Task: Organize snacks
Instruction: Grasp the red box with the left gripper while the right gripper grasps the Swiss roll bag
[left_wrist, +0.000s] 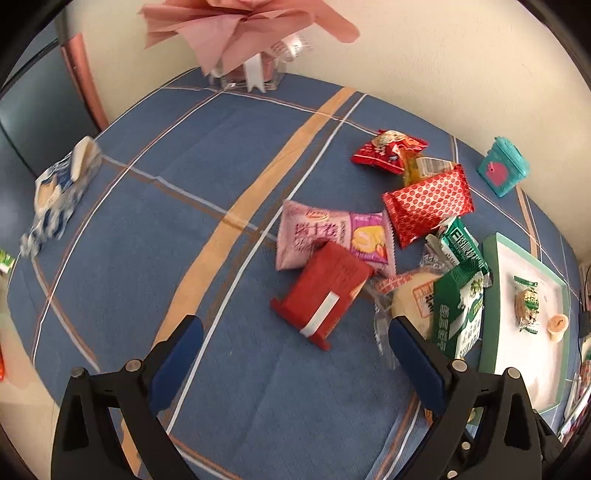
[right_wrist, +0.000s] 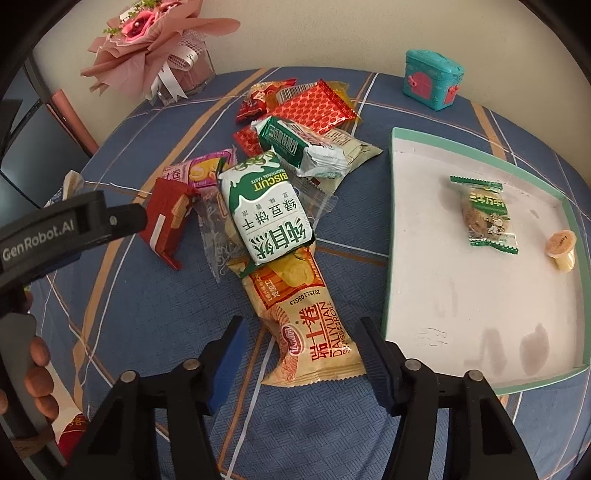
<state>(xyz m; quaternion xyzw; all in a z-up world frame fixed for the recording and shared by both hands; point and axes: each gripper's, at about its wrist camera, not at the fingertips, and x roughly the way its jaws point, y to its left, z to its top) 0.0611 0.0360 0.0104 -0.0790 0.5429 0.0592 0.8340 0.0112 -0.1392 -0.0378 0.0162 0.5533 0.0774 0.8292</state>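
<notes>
Your right gripper (right_wrist: 301, 360) straddles the near end of the yellow Swiss-roll packet (right_wrist: 306, 325), blue pads apart on either side of the wrapper; contact cannot be told from this view. The packet lies on the blue plaid tablecloth (right_wrist: 147, 314), its far end tucked under the green-and-white biscuit packet (right_wrist: 267, 214) at the near edge of the snack pile.

Just right of it sits the white tray (right_wrist: 461, 295) with a green rim, holding a small green-wrapped snack (right_wrist: 484, 214) and a jelly cup (right_wrist: 561, 249).

Only the right wrist view shows the Swiss-roll packet whole; there your left gripper's black body enters at the left edge, with fingers of your hand (right_wrist: 38, 369) below it.

The left wrist view alone shows your left gripper (left_wrist: 295, 341) wide open and empty above the cloth, the red packet (left_wrist: 325, 291) lying just beyond its pads, a pink packet (left_wrist: 314, 232) behind that, and a blue-and-white packet (left_wrist: 59, 192) far left.

A teal toy chest (right_wrist: 432, 79) and a pink bouquet (right_wrist: 147, 37) stand at the far edge.
</notes>
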